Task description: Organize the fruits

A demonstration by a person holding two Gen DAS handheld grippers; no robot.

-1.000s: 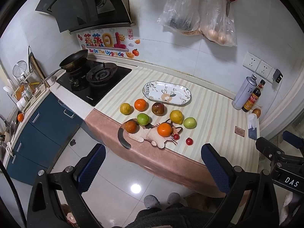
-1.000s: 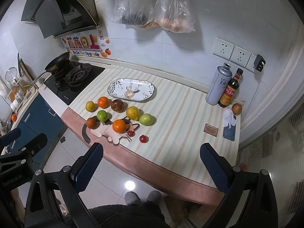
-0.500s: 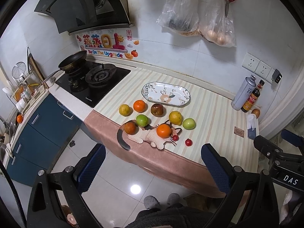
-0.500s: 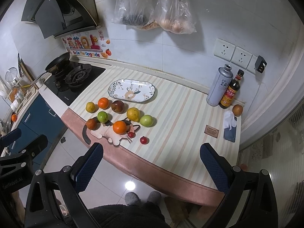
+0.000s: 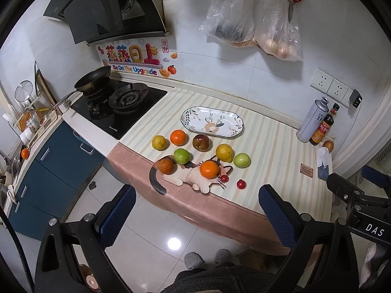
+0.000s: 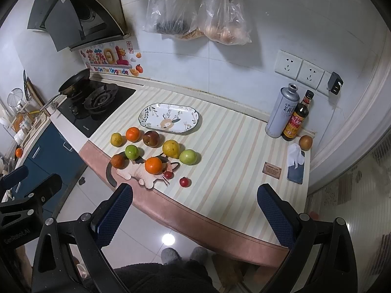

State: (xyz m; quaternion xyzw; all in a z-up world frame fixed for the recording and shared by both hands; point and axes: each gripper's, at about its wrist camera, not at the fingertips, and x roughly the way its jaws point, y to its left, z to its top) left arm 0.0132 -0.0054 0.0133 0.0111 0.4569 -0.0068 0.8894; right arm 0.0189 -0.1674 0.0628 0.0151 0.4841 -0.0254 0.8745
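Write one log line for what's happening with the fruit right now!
left hand-held gripper: open, empty | right hand-held gripper: open, empty | fruits: loose on counter | plate: no fruit | stage: not started

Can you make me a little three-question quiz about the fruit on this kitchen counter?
1. True or false: the oval plate already has fruit on it.
2. Multiple choice: what does the big orange rest on? A) the plate B) the cat-shaped mat C) the stove
3. Fill in: the left gripper and right gripper both have their jaws ____, holding nothing.

Key: 1 false, the plate holds no fruit. 2 B. 3 open.
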